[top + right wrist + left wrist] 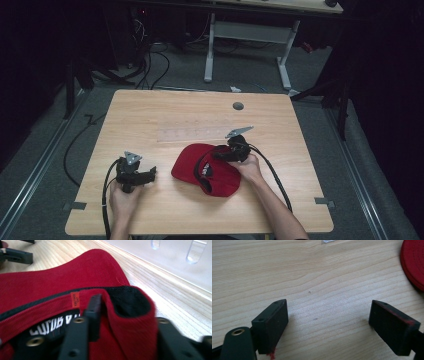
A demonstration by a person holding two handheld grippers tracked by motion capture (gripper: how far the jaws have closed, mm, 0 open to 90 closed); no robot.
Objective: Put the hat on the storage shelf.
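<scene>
Red fabric baseball cap lay crown-down at the desk's five o'clock; right claw pinched its rim, probably to lift it; left claw sat spread, idle, at eight o'clock.

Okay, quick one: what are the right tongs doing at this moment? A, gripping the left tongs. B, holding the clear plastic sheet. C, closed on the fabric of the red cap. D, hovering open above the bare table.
C: in the right gripper view the right tongs pinch a fold of the red cap between the jaws, and the high view shows them at the cap's edge.
</scene>
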